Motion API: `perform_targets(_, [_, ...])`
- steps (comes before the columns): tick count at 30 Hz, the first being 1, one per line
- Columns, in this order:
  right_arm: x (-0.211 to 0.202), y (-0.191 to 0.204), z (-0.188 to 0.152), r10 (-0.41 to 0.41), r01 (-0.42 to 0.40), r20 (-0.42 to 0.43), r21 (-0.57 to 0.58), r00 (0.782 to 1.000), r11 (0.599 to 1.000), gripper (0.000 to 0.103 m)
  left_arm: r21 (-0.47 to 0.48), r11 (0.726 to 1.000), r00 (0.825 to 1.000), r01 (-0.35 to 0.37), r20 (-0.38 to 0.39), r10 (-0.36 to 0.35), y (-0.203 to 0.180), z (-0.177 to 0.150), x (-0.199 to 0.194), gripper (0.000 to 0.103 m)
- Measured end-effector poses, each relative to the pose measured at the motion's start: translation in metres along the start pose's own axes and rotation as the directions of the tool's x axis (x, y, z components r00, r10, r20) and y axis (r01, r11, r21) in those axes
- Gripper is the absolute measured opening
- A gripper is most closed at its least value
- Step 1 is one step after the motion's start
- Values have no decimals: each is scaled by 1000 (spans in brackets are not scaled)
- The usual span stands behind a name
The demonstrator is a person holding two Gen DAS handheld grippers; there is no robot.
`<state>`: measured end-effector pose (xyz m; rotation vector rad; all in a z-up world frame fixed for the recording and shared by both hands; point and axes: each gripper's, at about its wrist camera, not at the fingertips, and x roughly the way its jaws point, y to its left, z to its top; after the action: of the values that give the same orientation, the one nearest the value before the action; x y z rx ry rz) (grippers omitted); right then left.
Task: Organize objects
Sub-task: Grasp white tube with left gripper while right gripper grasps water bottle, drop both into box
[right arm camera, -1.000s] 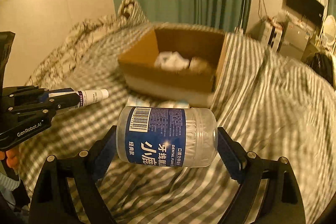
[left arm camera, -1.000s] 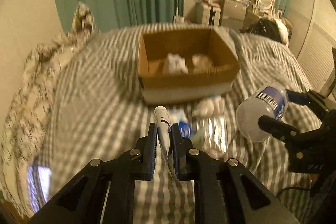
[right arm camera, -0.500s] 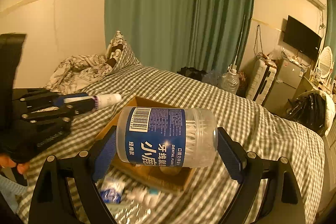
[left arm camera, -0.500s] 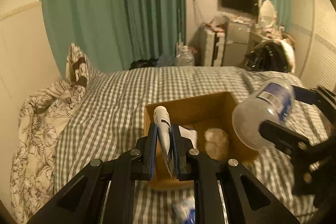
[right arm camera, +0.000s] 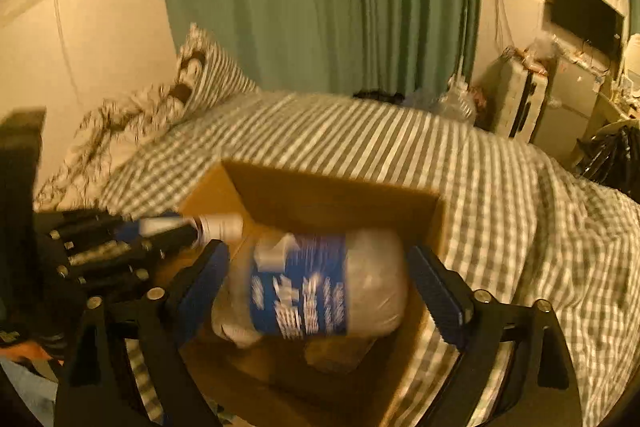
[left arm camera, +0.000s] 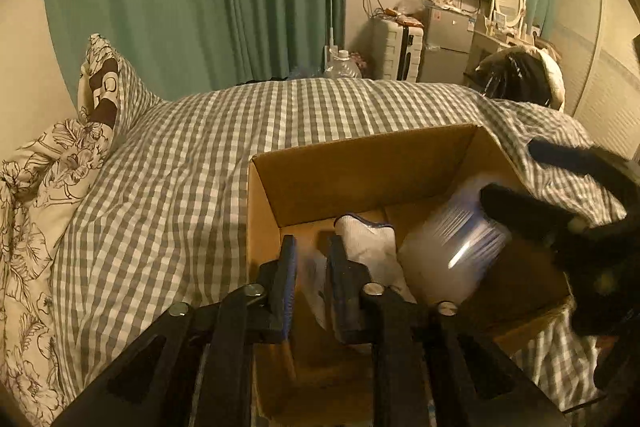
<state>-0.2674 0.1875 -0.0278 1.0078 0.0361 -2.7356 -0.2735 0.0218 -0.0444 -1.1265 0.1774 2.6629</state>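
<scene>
The right gripper point(right arm camera: 316, 291) hangs over the cardboard box point(right arm camera: 336, 195), its jaws opening around the blurred floss jar point(right arm camera: 320, 291), which looks to be dropping free at six o'clock in its view. The left gripper point(left arm camera: 310, 275), angled down into the box at nine o'clock, is opening too, its slim tube point(right arm camera: 220, 225) between the pads. Release is in hand; next, both should lift clear.

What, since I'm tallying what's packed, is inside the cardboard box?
In the cardboard box: a white cloth and a tilted clear jar with a blue label. They hide whatever lies beneath them.
</scene>
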Motion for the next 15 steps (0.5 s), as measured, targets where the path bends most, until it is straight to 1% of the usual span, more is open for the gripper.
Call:
perform_targets(1, [-8, 0, 2, -16, 16, 21, -3, 1000, 1000, 97, -10, 1000, 1000, 3, 0, -3, 0, 1, -4, 53])
perform_targets(3, [-30, 2, 5, -46, 47, 68, -17, 997, 999, 98, -24, 1000, 1000, -7, 24, 7, 0, 0, -17, 78])
perform_targets(4, [-39, 2, 5, -61, 63, 78, -19, 995, 998, 98, -25, 1000, 999, -13, 47, 15, -2, -2, -28, 78])
perform_targets(6, [-63, 4, 4, -104, 106, 93, -23, 990, 994, 98, -15, 1000, 998, -23, 59, 24, -5, -5, -45, 79])
perform_targets(8, [-88, 6, -1, -126, 129, 96, -21, 987, 991, 98, -15, 998, 996, -63, 66, 63, -8, -14, -63, 82])
perform_targets(10, [-106, 8, -5, -128, 131, 97, -16, 987, 991, 98, -28, 995, 993, -93, 69, 95, -10, -26, -79, 91])
perform_targets(12, [-125, 10, -17, -133, 135, 98, -12, 986, 991, 98, -63, 992, 992, -108, 64, 112, -9, -43, -92, 91])
perform_targets(15, [-141, 16, -41, -132, 133, 88, -14, 987, 991, 98, -108, 987, 992, -115, 33, 120, -8, -68, -97, 91])
